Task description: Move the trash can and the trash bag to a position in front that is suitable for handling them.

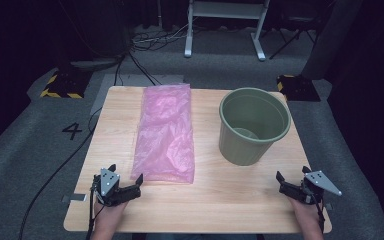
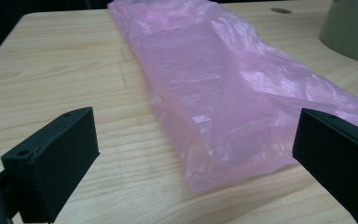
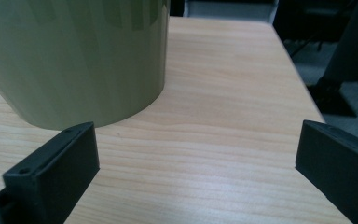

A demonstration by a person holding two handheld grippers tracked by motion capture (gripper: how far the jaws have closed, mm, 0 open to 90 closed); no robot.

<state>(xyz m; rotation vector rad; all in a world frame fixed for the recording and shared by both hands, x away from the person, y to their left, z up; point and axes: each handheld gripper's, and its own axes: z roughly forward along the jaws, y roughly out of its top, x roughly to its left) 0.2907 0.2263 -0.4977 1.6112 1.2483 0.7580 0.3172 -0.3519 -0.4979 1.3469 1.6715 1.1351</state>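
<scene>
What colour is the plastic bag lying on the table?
Translucent pink; the plastic bag shows best in the left gripper view.

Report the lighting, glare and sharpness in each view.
High view: table brightly lit, surroundings dark, image slightly soft. Left gripper view: pink bag shows glossy highlights, bucket blurred at the edge. Right gripper view: sheen on the wood, near jaws soft.

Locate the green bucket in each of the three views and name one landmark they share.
High view: the green bucket stands upright right of centre on the table, right of the pink bag.
Left gripper view: just its lower wall cuts into the top right corner, beyond the bag.
Right gripper view: its wall fills the upper left, base on the wood.
Shared landmark: the light wooden tabletop.
</scene>
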